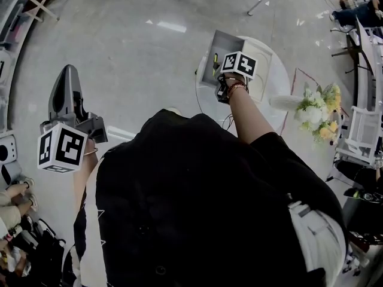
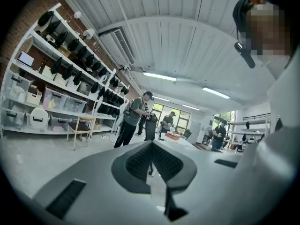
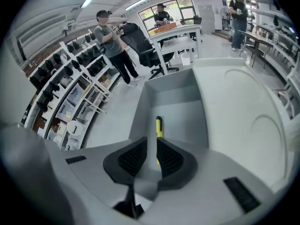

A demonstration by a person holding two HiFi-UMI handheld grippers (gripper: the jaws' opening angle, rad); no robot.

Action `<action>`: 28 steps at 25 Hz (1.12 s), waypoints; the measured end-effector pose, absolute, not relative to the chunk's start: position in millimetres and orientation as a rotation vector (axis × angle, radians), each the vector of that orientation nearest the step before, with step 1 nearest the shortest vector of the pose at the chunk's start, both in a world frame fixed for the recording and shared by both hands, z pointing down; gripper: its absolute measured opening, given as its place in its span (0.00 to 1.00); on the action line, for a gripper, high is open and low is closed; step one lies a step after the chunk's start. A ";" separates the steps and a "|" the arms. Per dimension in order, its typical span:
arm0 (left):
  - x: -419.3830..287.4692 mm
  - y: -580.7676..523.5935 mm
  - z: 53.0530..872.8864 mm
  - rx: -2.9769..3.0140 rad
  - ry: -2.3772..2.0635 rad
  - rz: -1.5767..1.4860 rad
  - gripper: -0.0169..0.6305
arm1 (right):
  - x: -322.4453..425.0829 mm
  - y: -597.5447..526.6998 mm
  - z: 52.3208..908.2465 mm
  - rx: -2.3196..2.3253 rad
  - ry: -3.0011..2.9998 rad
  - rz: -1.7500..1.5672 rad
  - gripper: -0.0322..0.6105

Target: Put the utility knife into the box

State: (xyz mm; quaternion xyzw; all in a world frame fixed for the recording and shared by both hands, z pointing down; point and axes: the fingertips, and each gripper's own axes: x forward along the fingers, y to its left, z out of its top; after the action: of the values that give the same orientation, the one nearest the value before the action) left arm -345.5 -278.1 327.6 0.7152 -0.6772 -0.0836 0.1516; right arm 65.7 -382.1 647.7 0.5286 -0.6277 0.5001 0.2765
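A yellow, black-tipped knife [image 3: 159, 128] is lying in a grey box [image 3: 183, 114] just beyond the dark grey, black-ribbed right fingers [image 3: 116, 165]; the bench [image 3: 243, 125] is showing white.

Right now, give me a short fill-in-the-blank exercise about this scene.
1. The knife lies inside the grey ____.
2. The knife is coloured ____.
3. The box stands on a round white ____.
4. The ____ claw points into the box.
Missing words: box; yellow; table; right.
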 end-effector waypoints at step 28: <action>-223.2 -234.6 294.5 2.404 -1.562 -0.244 0.04 | 58.2 -307.7 420.9 1.658 -2.261 1.231 0.06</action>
State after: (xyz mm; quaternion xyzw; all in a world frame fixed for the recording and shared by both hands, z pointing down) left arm -223.2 -234.6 294.5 0.8283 -0.5381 -0.0841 0.1316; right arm 58.2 -307.7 420.9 0.5410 -0.7378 0.4017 0.0394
